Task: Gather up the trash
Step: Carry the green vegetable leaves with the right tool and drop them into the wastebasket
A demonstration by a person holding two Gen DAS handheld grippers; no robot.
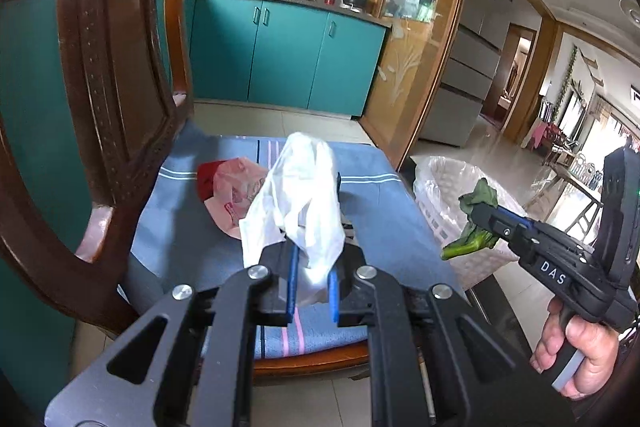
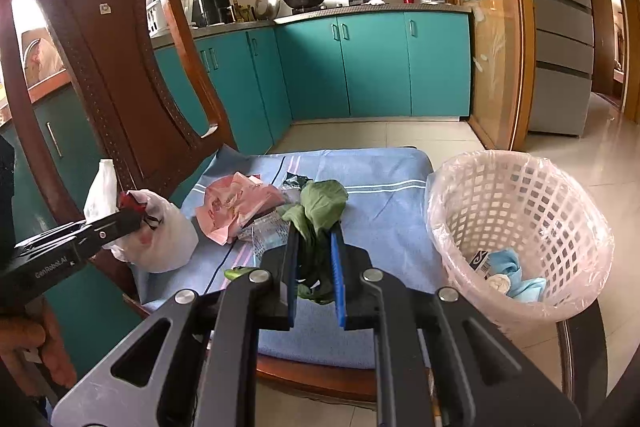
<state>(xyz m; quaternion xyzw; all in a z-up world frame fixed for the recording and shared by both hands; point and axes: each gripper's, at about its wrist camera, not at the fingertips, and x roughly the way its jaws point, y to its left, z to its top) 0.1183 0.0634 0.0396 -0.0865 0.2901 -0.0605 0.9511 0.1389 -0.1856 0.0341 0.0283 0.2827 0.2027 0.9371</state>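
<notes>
My left gripper (image 1: pixel 314 259) is shut on a white plastic bag (image 1: pixel 296 195) and holds it above the blue cloth (image 1: pixel 372 223) on the chair seat; the bag also shows in the right wrist view (image 2: pixel 160 239). My right gripper (image 2: pixel 316 243) is shut on a green leafy vegetable scrap (image 2: pixel 322 203), seen in the left wrist view (image 1: pixel 476 215) beside the white basket (image 1: pixel 440 187). A pink and red wrapper (image 1: pixel 228 187) lies on the cloth, also in the right wrist view (image 2: pixel 236 205). Crumpled clear wrappers (image 2: pixel 268 227) lie next to it.
The white lattice basket (image 2: pixel 520 203), lined with a clear bag, stands right of the chair and holds blue and white trash (image 2: pixel 516 271). The wooden chair back (image 2: pixel 108 67) rises at the left. Teal kitchen cabinets (image 2: pixel 360 67) stand behind, with tiled floor between.
</notes>
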